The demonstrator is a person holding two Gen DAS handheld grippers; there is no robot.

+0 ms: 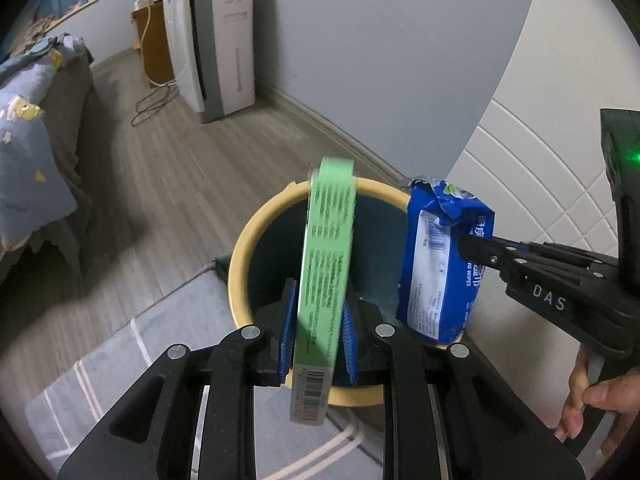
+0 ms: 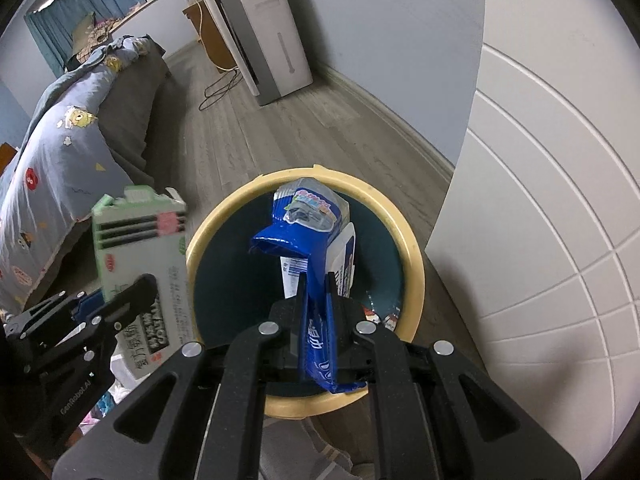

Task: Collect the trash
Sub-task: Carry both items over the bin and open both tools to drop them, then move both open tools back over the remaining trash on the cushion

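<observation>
Grey wood-look flooring runs back to a pale wall, with a bed under a blue cartoon-print quilt [image 2: 60,152] at about nine o'clock and a tall white floor appliance [image 1: 216,36] near eleven.

Working from left to right: the left gripper [image 1: 320,320] has its jaws clenched on a flat green-and-white cardboard box [image 1: 326,276], gripped by its narrow edges and standing upright. From the left wrist view the box hangs over the mouth of the round bin with the yellow rim and dark teal inside [image 1: 240,256]; from the right wrist view it looks nearer the rim at nine o'clock. Farther right, the right gripper [image 2: 316,304] is clamped on a crumpled blue plastic wipes packet [image 2: 308,232], held over the bin's opening toward three o'clock. Something small and patterned already lies at the bottom.

Both pieces seem ready to drop. To do it well, I would centre the box fully inside the rim first, since its length could catch the edge, then let go one side at a time so the two items do not collide.
</observation>
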